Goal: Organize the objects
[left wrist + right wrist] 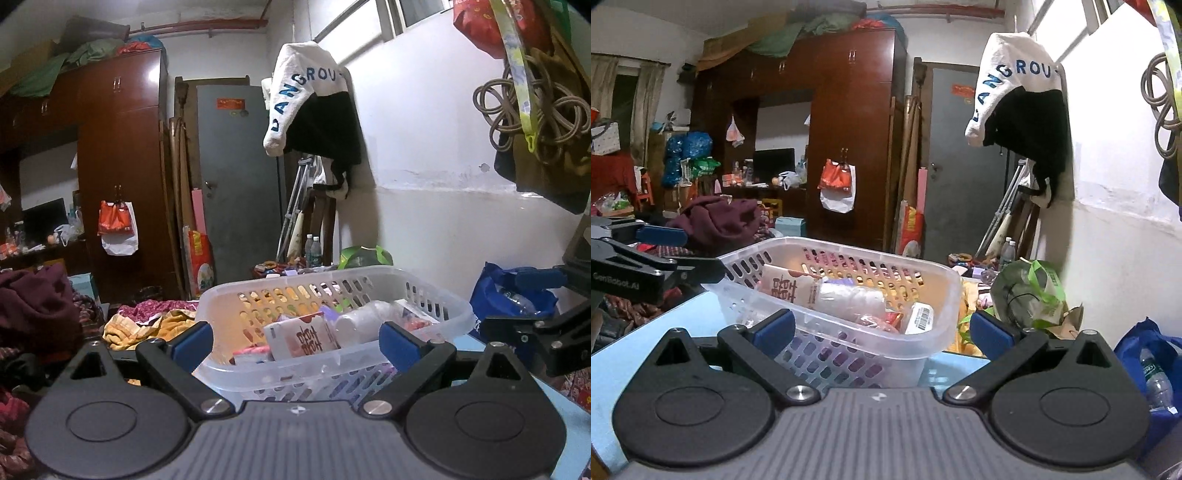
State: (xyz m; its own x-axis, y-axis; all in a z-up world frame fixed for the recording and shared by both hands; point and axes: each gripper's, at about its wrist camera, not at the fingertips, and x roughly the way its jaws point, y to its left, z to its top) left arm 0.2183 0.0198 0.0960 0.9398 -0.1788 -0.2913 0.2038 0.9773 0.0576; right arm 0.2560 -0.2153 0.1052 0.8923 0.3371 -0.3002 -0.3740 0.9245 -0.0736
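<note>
A clear plastic basket (436, 295) stands on the light blue table (576, 417). It also shows in the right wrist view (938, 291). Inside lie a white and red carton (301, 338), (790, 286), a white plastic bottle (364, 319), (849, 299) on its side, and small packets (918, 317). My left gripper (297, 341) is open and empty in front of the basket's near wall. My right gripper (882, 328) is open and empty at the basket's right near side. Each gripper shows at the edge of the other's view.
A blue bag (509, 299), (1148, 354) with water bottles stands to the right. A green-handled bag (1030, 291) sits behind the basket. Piled clothes (33, 306) lie left on a bed. Hanging bags and coiled cord (532, 110) are on the right wall.
</note>
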